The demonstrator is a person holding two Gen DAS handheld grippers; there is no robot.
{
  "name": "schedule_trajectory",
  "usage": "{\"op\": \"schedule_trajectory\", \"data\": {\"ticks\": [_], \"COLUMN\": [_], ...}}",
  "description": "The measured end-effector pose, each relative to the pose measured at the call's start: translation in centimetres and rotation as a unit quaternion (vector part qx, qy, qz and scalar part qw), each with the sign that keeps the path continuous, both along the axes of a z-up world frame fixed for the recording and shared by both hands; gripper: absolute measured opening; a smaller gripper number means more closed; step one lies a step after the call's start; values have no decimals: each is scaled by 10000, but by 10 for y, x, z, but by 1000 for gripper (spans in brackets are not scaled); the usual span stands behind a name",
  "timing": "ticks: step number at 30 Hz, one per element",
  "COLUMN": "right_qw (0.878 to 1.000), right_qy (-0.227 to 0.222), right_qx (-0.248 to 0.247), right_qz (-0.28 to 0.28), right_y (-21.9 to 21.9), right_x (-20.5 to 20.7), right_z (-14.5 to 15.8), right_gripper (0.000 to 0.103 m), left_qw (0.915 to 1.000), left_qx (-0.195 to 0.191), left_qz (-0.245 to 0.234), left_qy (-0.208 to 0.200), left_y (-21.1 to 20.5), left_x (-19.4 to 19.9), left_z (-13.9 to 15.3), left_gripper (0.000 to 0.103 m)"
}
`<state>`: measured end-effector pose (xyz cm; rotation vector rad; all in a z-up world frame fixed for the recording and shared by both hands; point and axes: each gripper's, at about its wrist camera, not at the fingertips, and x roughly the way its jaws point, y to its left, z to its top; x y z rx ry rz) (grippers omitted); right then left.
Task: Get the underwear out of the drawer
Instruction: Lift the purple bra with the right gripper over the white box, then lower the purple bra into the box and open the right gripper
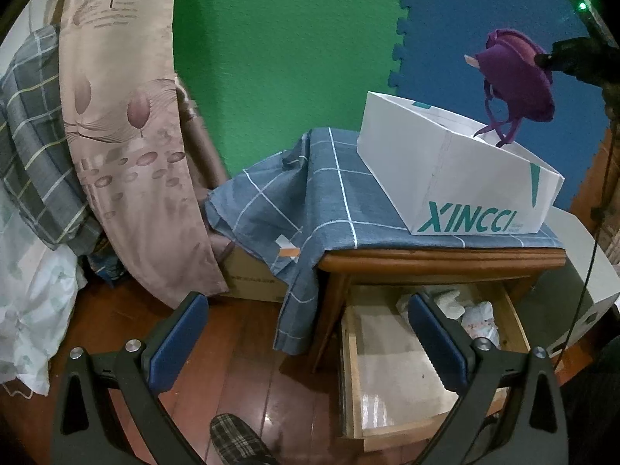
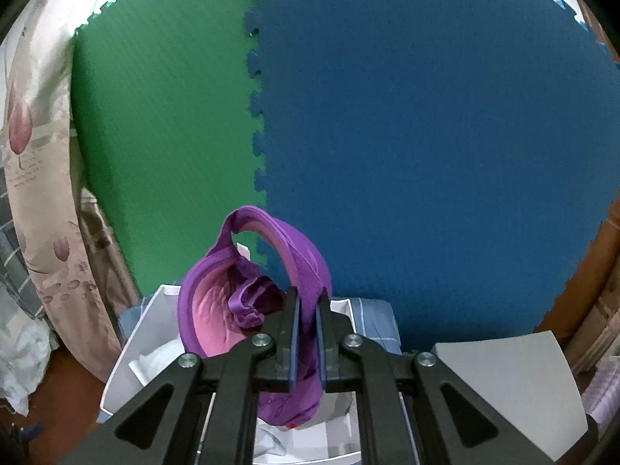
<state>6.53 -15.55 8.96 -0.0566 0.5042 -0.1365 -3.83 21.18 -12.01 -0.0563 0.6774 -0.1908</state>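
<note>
A purple bra (image 2: 248, 290) hangs from my right gripper (image 2: 308, 298), whose jaws are shut on its fabric. In the left wrist view the same purple bra (image 1: 515, 81) dangles above the white XINCCI box (image 1: 445, 178), held by the right gripper (image 1: 542, 58) at the upper right. The wooden drawer (image 1: 387, 364) stands pulled open below, with white underwear (image 1: 480, 317) lying at its back. My left gripper (image 1: 306, 317) is open and holds nothing, hovering in front of the drawer.
The box sits on a blue checked cloth (image 1: 310, 193) draped over the nightstand (image 1: 426, 263). A floral curtain (image 1: 128, 135) and bedding (image 1: 27, 271) are at left. A slippered foot (image 1: 240, 441) rests on the wooden floor. Green and blue foam mats (image 2: 348, 116) cover the wall.
</note>
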Motion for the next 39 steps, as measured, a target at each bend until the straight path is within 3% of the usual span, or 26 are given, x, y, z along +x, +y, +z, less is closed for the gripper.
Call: {"op": "schedule_trajectory", "data": {"ticks": [11, 14, 19, 30, 34, 36, 38, 39], "right_qw": [9990, 9968, 9939, 9950, 9949, 9962, 9971, 9964], "right_qy": [385, 631, 901, 993, 899, 539, -23, -274], "right_qx": [73, 357, 426, -104, 117, 377, 453, 466], "right_qz": [-224, -326, -474, 50, 435, 571, 609, 646], "right_y": [-18, -32, -41, -6, 1, -6, -16, -22], "right_x": [20, 23, 23, 17, 7, -21, -63, -85], "right_z": [-36, -61, -99, -116, -106, -93, -81, -78], "right_gripper": [7, 7, 7, 11, 20, 28, 61, 68], "left_qw": [9999, 9999, 9999, 9997, 9982, 9958, 9915, 9889], "left_qx": [14, 9, -27, 128, 356, 552, 648, 662], "left_qz": [-73, -77, -65, -126, -360, -652, -1066, -1271], "left_qy": [69, 75, 91, 166, 313, 321, 362, 389], "left_y": [-4, -4, -4, -12, -24, -37, -53, -61], "left_x": [1, 1, 2, 3, 2, -3, -8, -10], "left_z": [-2, -2, -4, -8, -16, -19, -24, -26], "left_gripper": [102, 102, 102, 102, 102, 102, 102, 102]}}
